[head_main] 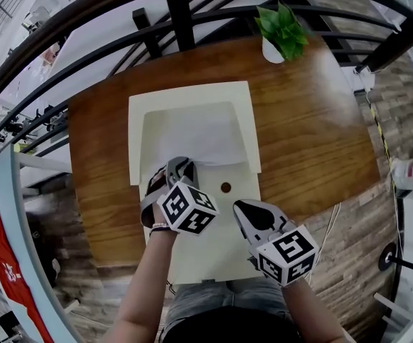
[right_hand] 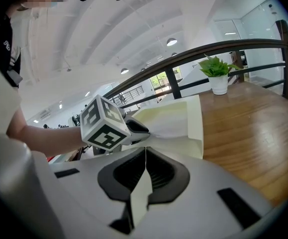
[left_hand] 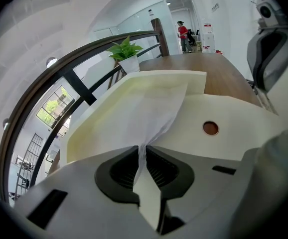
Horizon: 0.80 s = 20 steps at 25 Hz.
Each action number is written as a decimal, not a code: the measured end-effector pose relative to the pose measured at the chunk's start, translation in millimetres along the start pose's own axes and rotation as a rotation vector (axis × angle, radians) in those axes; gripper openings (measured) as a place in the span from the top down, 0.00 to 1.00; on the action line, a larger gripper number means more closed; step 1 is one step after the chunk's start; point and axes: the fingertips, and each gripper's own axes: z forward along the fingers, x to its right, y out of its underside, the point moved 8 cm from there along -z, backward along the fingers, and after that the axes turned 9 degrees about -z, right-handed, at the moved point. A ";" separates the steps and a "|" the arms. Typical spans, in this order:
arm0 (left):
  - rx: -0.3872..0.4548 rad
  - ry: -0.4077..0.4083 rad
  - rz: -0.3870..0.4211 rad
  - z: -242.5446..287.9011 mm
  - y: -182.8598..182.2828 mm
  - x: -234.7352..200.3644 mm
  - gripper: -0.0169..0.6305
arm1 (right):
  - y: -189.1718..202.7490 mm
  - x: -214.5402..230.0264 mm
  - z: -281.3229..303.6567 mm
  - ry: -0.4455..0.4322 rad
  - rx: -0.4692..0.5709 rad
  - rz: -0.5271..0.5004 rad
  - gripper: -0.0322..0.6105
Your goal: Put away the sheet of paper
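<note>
A wooden tabletop [head_main: 314, 134] is bounded by a dark railing [head_main: 180, 9] at 12 o'clock. A plant [head_main: 284, 27] is set at 1 o'clock, and a brick floor [head_main: 356, 263] is seen at 4 o'clock.

Nothing legible here, folks. Red banner [head_main: 3, 259] at the left edge shows a small white mark, too tiny to read. The cube [head_main: 186, 207] on the left gripper [head_main: 180, 167] and the cube [head_main: 286, 254] on the right gripper [head_main: 244, 207] carry only black-and-white square markers (patterns, not letters). Distant wall sign [left_hand: 215, 7]: a blur.
</note>
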 end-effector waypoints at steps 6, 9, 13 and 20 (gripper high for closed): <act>0.001 0.018 -0.015 -0.9 2.2 2.6 0.86 | 1.3 -3.1 -2.5 0.007 -0.003 0.001 0.91; 0.004 0.016 -0.013 -5.1 2.7 3.8 0.84 | 0.7 -6.0 -4.0 0.009 0.001 -0.002 0.91; 0.027 0.009 -0.017 -15.6 1.9 6.7 0.84 | -0.1 -10.5 -6.4 0.007 0.027 0.003 0.91; 0.104 -0.022 -0.078 -52.2 3.9 6.0 0.84 | -9.3 -22.6 -18.5 0.035 0.096 -0.017 0.91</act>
